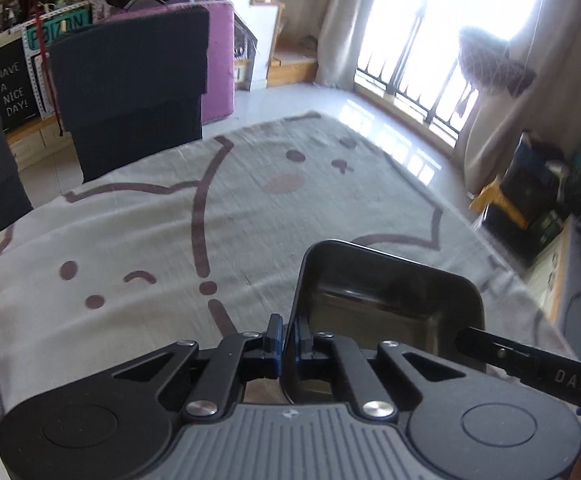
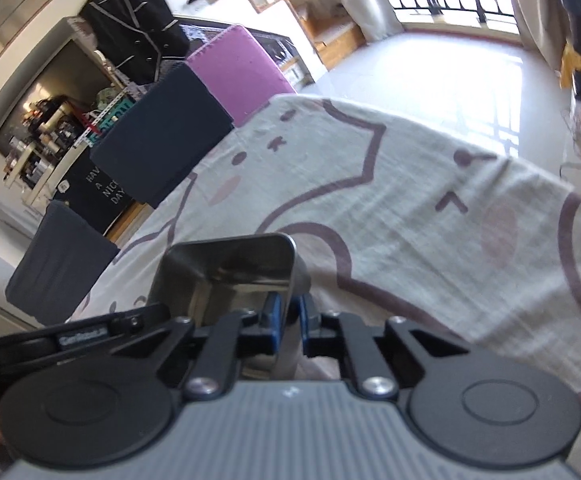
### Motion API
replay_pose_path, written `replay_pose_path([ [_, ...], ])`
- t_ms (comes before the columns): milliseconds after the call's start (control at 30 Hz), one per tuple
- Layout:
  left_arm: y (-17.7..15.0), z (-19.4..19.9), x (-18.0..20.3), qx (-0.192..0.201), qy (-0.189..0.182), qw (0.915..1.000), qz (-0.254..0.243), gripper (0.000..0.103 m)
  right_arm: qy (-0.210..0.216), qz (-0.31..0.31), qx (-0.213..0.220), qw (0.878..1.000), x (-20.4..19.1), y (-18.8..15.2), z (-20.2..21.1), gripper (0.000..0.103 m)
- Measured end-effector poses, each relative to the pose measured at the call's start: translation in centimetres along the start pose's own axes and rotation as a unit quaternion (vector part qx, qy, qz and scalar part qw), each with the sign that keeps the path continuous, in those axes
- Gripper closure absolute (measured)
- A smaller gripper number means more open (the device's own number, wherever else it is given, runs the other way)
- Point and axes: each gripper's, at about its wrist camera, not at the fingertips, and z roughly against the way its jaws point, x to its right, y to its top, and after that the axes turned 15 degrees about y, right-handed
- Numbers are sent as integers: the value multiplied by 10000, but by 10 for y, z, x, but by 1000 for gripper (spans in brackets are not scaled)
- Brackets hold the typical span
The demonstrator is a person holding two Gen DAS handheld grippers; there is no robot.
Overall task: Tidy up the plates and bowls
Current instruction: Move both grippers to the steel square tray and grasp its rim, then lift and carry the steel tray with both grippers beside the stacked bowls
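Blue-padded fingers of the left gripper [image 1: 286, 334] were clenched on the near left rim of a rectangular steel dish [image 1: 386, 292], one finger outside the wall and one inside. From that wrist view the dish sat at about one o'clock from the gripper, tilted, its dark shiny basin facing the camera. At four o'clock a black arm of the right gripper [image 1: 530, 364] reached in against the dish's right rim.

In the right wrist view, the right gripper [image 2: 288, 322] was likewise clamped on a wall of the steel dish [image 2: 226, 276], its blue pads pinching the metal edge, with the dish lying toward eleven o'clock. At nine o'clock the left gripper [image 2: 90, 332] came in as a black bar touching the dish's far side. So the dish was held between both grippers above the table [image 1: 170, 232]; whether any part of it touched the cloth could not be told.

Beyond lay a pale tablecloth [image 2: 410, 208] printed with brown cat faces and pink cheeks. At eleven o'clock past the table's far edge stood dark-covered chairs [image 1: 130, 92] and a purple-covered chair [image 2: 238, 72]. At one o'clock were bright windows with black railings [image 1: 430, 40] and pale curtains [image 1: 346, 20].
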Motion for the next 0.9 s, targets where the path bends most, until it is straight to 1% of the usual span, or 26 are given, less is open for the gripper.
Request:
replay_pose_path([
  [167,-6,50,-17,270,-27,9991,330,98,221,215,-13,9995,-20,1,22,93],
  [267,-14,84,-28,338,53,9983,466,98,445,260,-24,9987,-37,2,38,93],
  [433,-37,132,-40,450,273,9973,503,98,578,563,-83,9967,-72,-9,63,94],
  [633,-80,180,-65,457,590,9950,663,98,761,911,-216,9927,-112,-34,90,94],
  [733,-105,197,-82,407,817,9928,775,98,822,1077,-349,9902,-131,-53,95,94],
  [900,-148,228,-119,396,1064,9867,1159,98,963,1456,-602,9828,-163,-91,95,94],
])
